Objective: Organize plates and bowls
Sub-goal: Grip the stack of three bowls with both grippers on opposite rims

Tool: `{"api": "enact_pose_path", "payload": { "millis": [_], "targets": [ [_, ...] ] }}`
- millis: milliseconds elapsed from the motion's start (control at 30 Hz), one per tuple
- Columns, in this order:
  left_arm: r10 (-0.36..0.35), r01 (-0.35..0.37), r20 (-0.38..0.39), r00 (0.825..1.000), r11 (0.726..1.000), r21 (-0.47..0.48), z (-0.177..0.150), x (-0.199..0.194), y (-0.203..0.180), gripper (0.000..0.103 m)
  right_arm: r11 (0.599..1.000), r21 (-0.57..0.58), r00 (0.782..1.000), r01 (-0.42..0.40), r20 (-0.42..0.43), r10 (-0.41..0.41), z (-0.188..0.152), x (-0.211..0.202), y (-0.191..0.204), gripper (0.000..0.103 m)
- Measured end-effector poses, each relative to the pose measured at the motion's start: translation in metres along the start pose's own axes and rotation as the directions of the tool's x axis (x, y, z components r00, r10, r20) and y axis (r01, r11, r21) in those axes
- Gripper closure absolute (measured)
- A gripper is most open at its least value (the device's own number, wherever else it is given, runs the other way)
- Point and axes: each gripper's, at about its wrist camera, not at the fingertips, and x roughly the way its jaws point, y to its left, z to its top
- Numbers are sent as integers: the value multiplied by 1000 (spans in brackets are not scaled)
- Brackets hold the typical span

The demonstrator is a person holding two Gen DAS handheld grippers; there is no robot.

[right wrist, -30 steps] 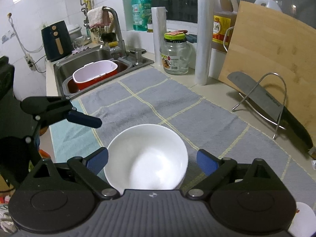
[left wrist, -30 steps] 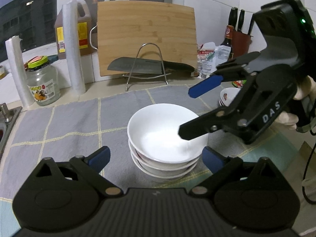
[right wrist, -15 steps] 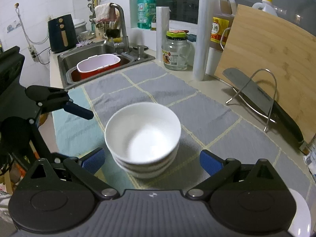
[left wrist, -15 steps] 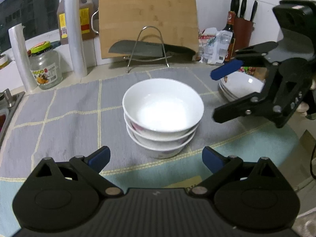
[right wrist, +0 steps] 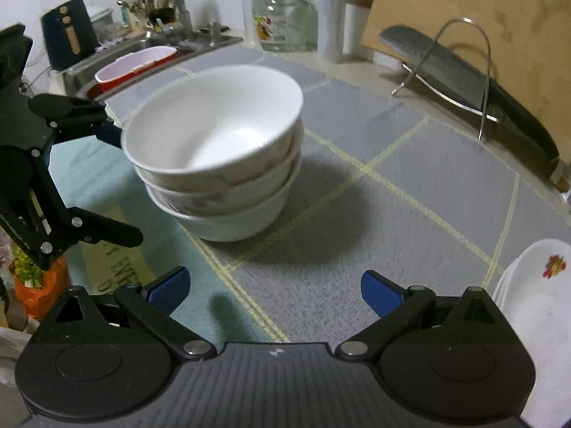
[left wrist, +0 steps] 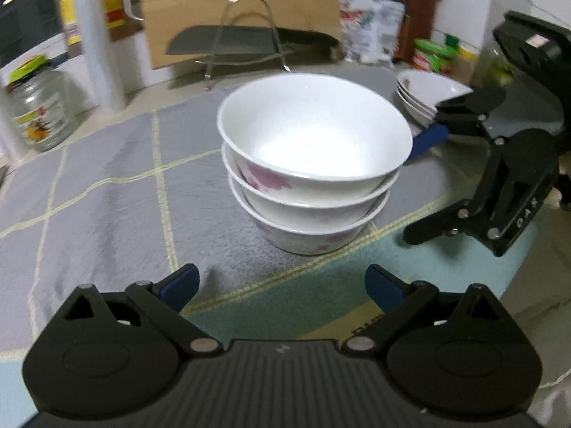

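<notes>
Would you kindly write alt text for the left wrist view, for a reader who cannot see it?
A stack of three white bowls sits on a grey checked mat, just ahead of the left gripper, whose blue-tipped fingers are open and empty. The right gripper, also open, is beside the stack, with stacked plates behind it.

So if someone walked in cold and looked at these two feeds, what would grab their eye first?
The stack of three white bowls, dead centre on the grey checked mat, with both grippers open and apart from it: the left gripper in front, the right gripper beside it. Next, the stack of plates behind the right gripper, and the cleaver on its wire stand against the wooden cutting board.
</notes>
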Motion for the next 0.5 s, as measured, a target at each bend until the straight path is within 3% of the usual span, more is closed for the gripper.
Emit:
{"api": "enact_pose_path", "payload": {
  "millis": [233, 500],
  "targets": [
    [-101, 104, -46, 994, 991, 78, 4, 23, 12, 0, 1000, -14, 1000, 22, 6, -22, 1, 15, 9, 0],
    [-152, 151, -5, 988, 974, 172, 1, 29, 17, 1, 998, -65, 999, 27, 38, -25, 3, 20, 13, 0]
  ]
}}
